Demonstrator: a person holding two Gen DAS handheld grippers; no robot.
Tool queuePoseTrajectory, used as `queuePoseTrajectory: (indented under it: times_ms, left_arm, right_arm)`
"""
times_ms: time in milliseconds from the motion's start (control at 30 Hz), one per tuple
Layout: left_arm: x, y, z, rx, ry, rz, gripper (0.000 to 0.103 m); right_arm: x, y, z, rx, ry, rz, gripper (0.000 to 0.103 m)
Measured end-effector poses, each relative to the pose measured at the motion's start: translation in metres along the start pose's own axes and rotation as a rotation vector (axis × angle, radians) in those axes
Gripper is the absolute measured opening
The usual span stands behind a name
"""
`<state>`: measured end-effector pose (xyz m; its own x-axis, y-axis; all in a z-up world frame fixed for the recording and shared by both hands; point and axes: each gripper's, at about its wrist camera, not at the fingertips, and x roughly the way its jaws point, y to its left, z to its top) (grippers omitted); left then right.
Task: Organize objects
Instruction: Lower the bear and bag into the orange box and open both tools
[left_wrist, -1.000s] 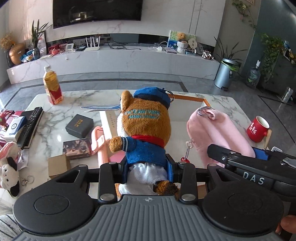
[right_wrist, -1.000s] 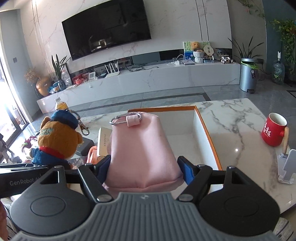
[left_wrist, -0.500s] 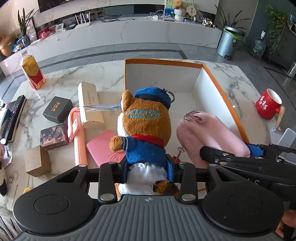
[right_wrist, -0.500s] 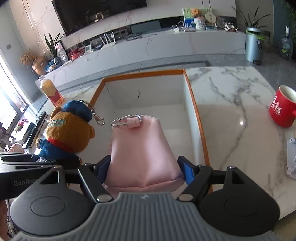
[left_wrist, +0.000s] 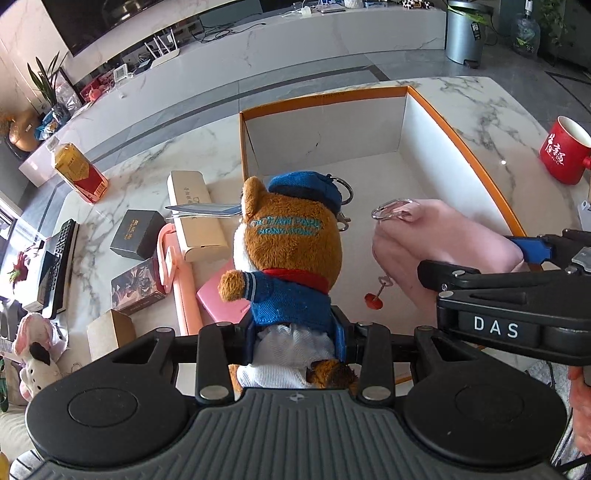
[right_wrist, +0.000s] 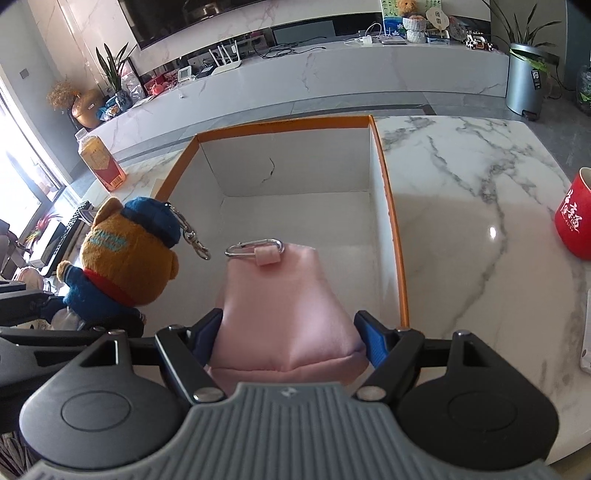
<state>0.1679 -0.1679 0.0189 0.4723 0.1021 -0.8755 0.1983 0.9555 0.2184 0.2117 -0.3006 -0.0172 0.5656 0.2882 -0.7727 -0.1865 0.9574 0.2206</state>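
My left gripper (left_wrist: 295, 332) is shut on a brown plush bear (left_wrist: 291, 251) with a blue cap and jacket, held over the near left part of an open white box with orange rim (left_wrist: 325, 96). My right gripper (right_wrist: 290, 332) is shut on a pink fabric pouch (right_wrist: 280, 306) with a silver carabiner, held over the near part of the same box (right_wrist: 388, 177). The bear also shows in the right wrist view (right_wrist: 125, 258), left of the pouch. The pouch shows in the left wrist view (left_wrist: 443, 240), right of the bear.
On the marble table left of the box lie a beige case (left_wrist: 194, 214), a black box (left_wrist: 136, 234), a pink stick (left_wrist: 184, 295), a pink card case (left_wrist: 221, 295), small cartons (left_wrist: 110, 332) and a remote (left_wrist: 61, 254). A drink bottle (left_wrist: 79, 173) stands far left. A red mug (left_wrist: 563, 151) stands right.
Both grippers have moved forward and tilted down over the box with the bear and pouch still held. The box interior now shows fully beneath them.
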Motion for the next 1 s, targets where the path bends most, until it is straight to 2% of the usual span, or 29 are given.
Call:
queuePoseTrajectory:
  times_ms: [100, 167, 300, 400, 567, 733, 1000]
  left_arm:
    - [0.004, -0.017, 0.002, 0.111, 0.031, 0.06, 0.046]
    - [0.007, -0.025, 0.004, 0.132, 0.046, 0.098, 0.048]
    - [0.012, -0.036, 0.005, 0.153, 0.065, 0.132, 0.062]
    - [0.013, -0.04, 0.004, 0.156, 0.039, 0.139, 0.079]
    - [0.014, -0.041, 0.003, 0.147, 0.033, 0.16, 0.082]
    - [0.012, -0.037, 0.003, 0.116, 0.01, 0.179, 0.091]
    - [0.009, -0.034, 0.001, 0.104, -0.003, 0.172, 0.092]
  right_arm:
    - [0.002, -0.008, 0.001, 0.03, 0.001, 0.029, 0.077]
    - [0.001, -0.01, 0.001, 0.042, 0.002, 0.05, 0.077]
    - [0.0, -0.009, -0.001, 0.031, -0.009, 0.037, 0.077]
    - [-0.001, -0.012, -0.001, 0.039, -0.009, 0.056, 0.077]
    - [0.0, -0.01, -0.002, 0.021, -0.01, 0.053, 0.077]
    - [0.0, -0.009, -0.003, 0.019, -0.008, 0.049, 0.077]
    - [0.001, -0.007, -0.002, 0.011, 0.004, 0.026, 0.077]
